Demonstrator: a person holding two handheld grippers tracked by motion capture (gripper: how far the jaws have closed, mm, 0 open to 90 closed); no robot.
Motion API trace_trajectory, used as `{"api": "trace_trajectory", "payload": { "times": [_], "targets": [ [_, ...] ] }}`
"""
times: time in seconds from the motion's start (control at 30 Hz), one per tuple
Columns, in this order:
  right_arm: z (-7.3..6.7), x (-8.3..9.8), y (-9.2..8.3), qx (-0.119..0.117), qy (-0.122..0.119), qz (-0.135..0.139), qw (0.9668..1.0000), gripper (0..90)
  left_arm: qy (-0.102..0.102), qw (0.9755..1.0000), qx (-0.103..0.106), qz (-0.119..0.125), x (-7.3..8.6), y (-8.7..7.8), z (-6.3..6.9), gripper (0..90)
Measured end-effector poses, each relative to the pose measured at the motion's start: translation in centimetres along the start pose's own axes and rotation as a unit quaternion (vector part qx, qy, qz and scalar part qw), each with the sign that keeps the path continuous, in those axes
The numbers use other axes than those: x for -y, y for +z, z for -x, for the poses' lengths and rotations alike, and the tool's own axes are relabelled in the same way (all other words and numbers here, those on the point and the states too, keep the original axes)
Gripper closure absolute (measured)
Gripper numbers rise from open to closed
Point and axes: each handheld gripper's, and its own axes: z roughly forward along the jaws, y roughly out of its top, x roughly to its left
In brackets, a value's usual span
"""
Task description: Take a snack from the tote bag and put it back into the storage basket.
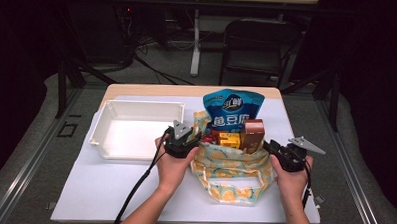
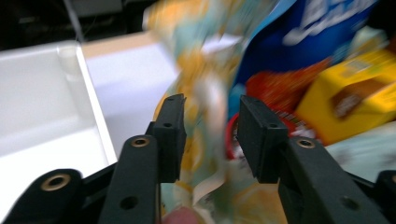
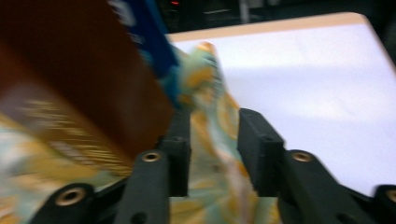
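Note:
A cloth tote bag [image 1: 232, 165] with a yellow and pale green print stands on the white table, its mouth up. Inside it are a blue snack bag [image 1: 232, 109], a brown box [image 1: 252, 133], a yellow box [image 1: 229, 139] and a red packet [image 1: 210, 137]. My left gripper [image 1: 196, 138] is at the bag's left rim. In the left gripper view its jaws [image 2: 211, 100] stand apart with the blurred bag cloth [image 2: 205, 70] loose between them. My right gripper [image 1: 269, 145] is at the right rim, open [image 3: 215, 114] around the cloth [image 3: 215, 140], beside the brown box [image 3: 74, 79].
An empty white tray [image 1: 136, 127] lies just left of the bag, close to my left hand. Bare white table [image 1: 109, 189] spreads in front and to the right [image 3: 327, 84]. A dark chair [image 1: 259, 44] and table legs stand beyond the far edge.

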Motion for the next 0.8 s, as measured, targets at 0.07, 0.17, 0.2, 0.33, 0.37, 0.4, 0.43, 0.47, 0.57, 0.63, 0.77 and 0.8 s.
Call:
{"api": "trace_trajectory", "payload": {
  "times": [0.07, 0.17, 0.2, 0.33, 0.37, 0.4, 0.43, 0.47, 0.57, 0.63, 0.77, 0.8],
  "targets": [
    [0.3, 0.2, 0.4, 0.006, 0.005, -0.005, 1.0000, 60.2, 0.007, 0.9999, -0.013, 0.000, 0.4, 0.3, 0.2, 73.1],
    [0.6, 0.4, 0.9, -0.011, 0.004, -0.016, 0.9998, 63.9, 0.040, 0.9991, -0.014, -0.003, 0.9, 0.3, 0.9, 90.0],
    [0.5, 0.5, 1.2, -0.015, 0.011, -0.014, 0.9997, 66.1, 0.055, 0.9982, -0.026, -0.005, 1.0, 0.3, 1.2, 90.0],
    [0.5, 0.7, 1.7, -0.033, 0.020, -0.030, 0.9988, 80.0, 0.046, 0.9983, -0.031, -0.021, 1.3, 0.4, 1.2, 90.0],
    [0.4, 0.7, 1.8, -0.037, 0.019, -0.034, 0.9986, 82.4, 0.044, 0.9983, -0.030, -0.024, 1.5, 0.5, 1.1, 90.0],
    [0.5, 0.7, 1.8, -0.038, 0.011, -0.042, 0.9983, 84.0, 0.042, 0.9983, -0.028, -0.028, 1.8, 0.6, 1.0, 90.0],
    [0.3, 0.8, 1.9, -0.041, 0.011, -0.043, 0.9982, 85.7, 0.043, 0.9983, -0.028, -0.026, 1.9, 0.6, 1.0, 90.0],
    [0.3, 0.8, 2.0, -0.044, 0.009, -0.048, 0.9979, 86.3, 0.050, 0.9978, -0.036, -0.024, 2.1, 0.5, 1.2, 90.0],
    [0.2, 0.9, 2.3, -0.036, 0.009, -0.058, 0.9976, 87.9, 0.061, 0.9967, -0.046, -0.029, 2.8, 0.8, 1.5, 90.0],
    [0.2, 1.1, 2.6, -0.033, 0.015, -0.070, 0.9969, 88.1, 0.075, 0.9954, -0.042, -0.043, 3.3, 1.1, 1.7, 90.0],
    [0.5, 1.5, 3.1, -0.020, 0.022, -0.103, 0.9942, 88.2, 0.083, 0.9938, -0.048, -0.055, 4.4, 1.7, 1.8, 90.0],
    [0.5, 1.7, 3.3, -0.015, 0.028, -0.114, 0.9930, 88.4, 0.082, 0.9940, -0.049, -0.053, 4.4, 1.7, 1.9, 90.0]
  ]
}}
